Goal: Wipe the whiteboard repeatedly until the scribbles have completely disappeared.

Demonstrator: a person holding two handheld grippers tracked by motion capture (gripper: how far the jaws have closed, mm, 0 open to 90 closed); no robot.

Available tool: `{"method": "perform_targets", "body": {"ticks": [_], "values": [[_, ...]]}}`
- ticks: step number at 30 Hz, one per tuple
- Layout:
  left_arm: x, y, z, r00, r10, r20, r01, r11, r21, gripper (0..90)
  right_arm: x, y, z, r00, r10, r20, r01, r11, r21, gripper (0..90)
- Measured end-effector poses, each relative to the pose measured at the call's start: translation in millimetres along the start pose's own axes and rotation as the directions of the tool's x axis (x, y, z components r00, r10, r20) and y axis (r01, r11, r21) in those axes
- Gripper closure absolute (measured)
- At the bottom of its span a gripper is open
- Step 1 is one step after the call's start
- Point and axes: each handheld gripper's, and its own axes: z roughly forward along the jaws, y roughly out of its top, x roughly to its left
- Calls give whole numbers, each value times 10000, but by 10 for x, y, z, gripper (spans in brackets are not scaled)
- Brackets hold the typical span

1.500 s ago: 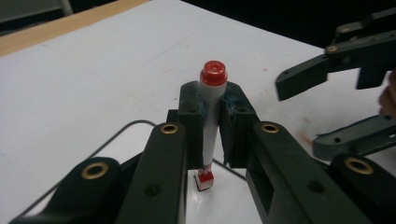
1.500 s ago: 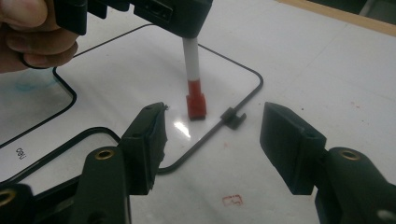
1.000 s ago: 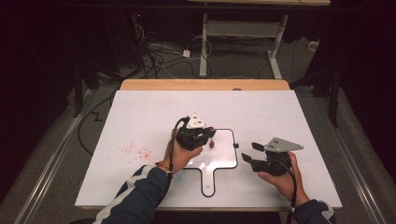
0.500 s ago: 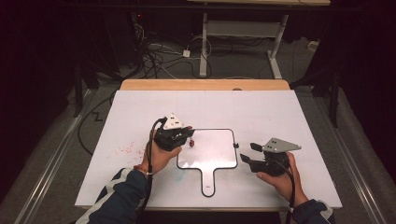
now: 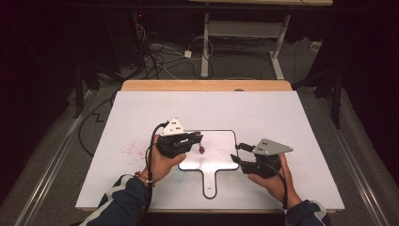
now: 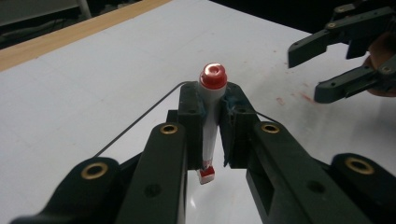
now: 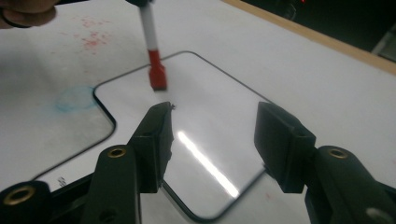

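Observation:
A small whiteboard (image 5: 216,146) with a black rim and a short handle lies flat on the white table. My left gripper (image 5: 197,137) is shut on a white marker (image 5: 201,149) with red ends and holds it upright over the board's left part. From the left gripper view the marker (image 6: 212,112) stands clamped between the pads, its red butt on top. In the right gripper view the marker's red lower end (image 7: 158,77) sits at the board (image 7: 205,140) surface; contact is unclear. My right gripper (image 5: 237,153) hovers open at the board's right edge, nothing between its jaws.
Red ink specks (image 5: 129,150) stain the table left of the board, and a faint blue smudge (image 7: 72,100) lies near the handle. A wooden strip (image 5: 207,85) borders the table's far edge. Cables and a desk frame lie on the dark floor beyond.
My left gripper carried the marker leftward, from above the board's upper middle to its left part, then held almost still. The right gripper has stayed put.

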Motion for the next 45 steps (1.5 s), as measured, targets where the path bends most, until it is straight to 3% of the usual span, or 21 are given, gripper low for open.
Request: {"method": "perform_targets", "body": {"ticks": [3,8,20,24,30,34,35,38,40,42,45], "values": [[-91,22,33,9993,246,297,-250,9996,116,783,152,94,77,9990,-386,-247,380,9990,-250,489],[-204,51,53,9971,442,625,-448,9989,97,783,290,141,220,9966,-555,-611,540,9982,-260,486],[-383,82,67,9910,693,1149,-712,9974,117,782,353,157,273,9948,-554,-851,520,9978,-415,526],[-430,76,79,9893,732,1265,-757,9970,151,782,384,161,300,9941,-621,-884,595,9977,-320,602],[-453,78,77,9886,722,1325,-741,9972,95,782,416,161,307,9908,-859,-1049,824,9959,-376,806],[-438,62,70,9887,666,1340,-679,9977,49,778,418,164,316,9904,-888,-1061,858,9958,-329,815],[-439,62,68,9893,698,1278,-706,9975,13,763,421,166,318,9911,-888,-995,858,9957,-337,815],[-459,75,20,9893,1051,1014,-1029,9943,-268,536,419,172,314,9925,-862,-871,845,9962,-230,816],[-477,77,-50,9911,1234,502,-1209,9913,-514,403,394,174,304,9945,-777,-697,773,9970,-84,816],[-494,57,-129,9854,1695,-130,-1700,9837,-592,299,346,170,276,9969,-614,-501,619,9980,80,816],[-466,-28,-261,9684,2280,-1008,-2331,9715,-419,231,255,166,215,9996,-190,-207,194,9996,205,816]]}}
